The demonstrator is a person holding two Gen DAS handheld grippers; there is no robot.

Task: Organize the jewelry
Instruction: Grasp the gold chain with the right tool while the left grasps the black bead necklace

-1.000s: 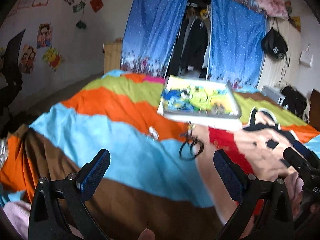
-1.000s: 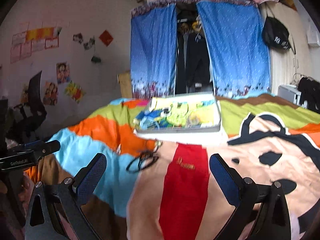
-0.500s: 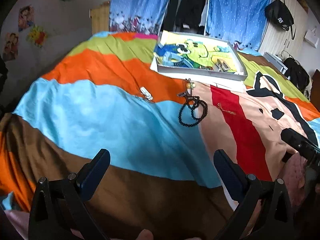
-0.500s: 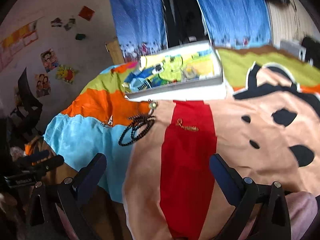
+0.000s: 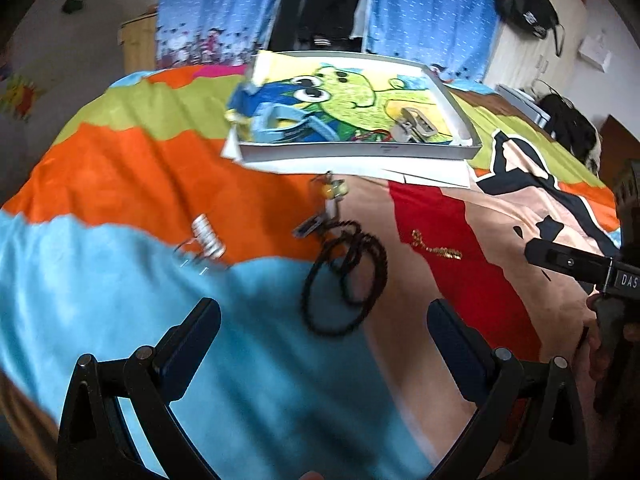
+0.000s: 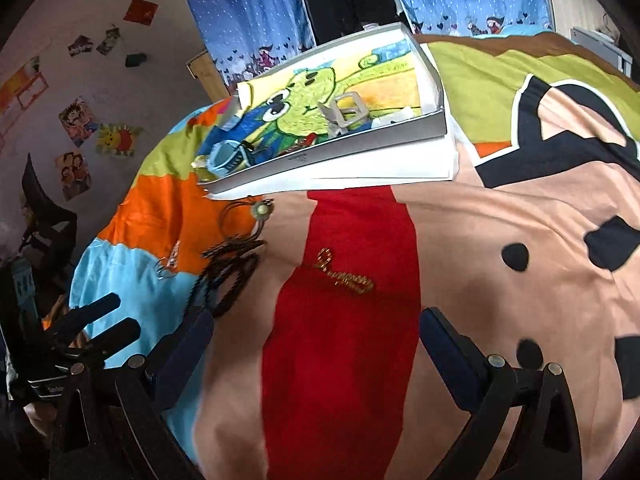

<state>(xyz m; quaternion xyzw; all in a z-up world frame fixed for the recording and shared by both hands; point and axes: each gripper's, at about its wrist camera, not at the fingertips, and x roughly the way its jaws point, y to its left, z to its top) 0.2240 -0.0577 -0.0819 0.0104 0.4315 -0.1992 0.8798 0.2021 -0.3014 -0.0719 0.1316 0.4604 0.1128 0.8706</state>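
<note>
A black bead necklace (image 5: 345, 280) lies coiled on the bedspread, also in the right wrist view (image 6: 228, 276). A gold chain (image 5: 437, 247) lies on the red patch, also in the right wrist view (image 6: 346, 274). A silver clip (image 5: 208, 237) and a pendant piece (image 5: 335, 191) lie nearby. A shallow white box (image 5: 360, 153) lined with a cartoon picture holds hair clips (image 5: 414, 130). My left gripper (image 5: 324, 324) is open, just short of the necklace. My right gripper (image 6: 316, 330) is open, just short of the gold chain.
The colourful bedspread (image 5: 120, 288) covers the whole bed. Blue curtains (image 5: 424, 12) and hanging clothes stand behind the box. A black bag (image 5: 524, 12) hangs at the right. The right gripper shows in the left wrist view (image 5: 576, 264).
Both grippers have tilted down and moved forward over the bed. The necklace, chain and box now appear larger and closer. Both stay open and empty.
</note>
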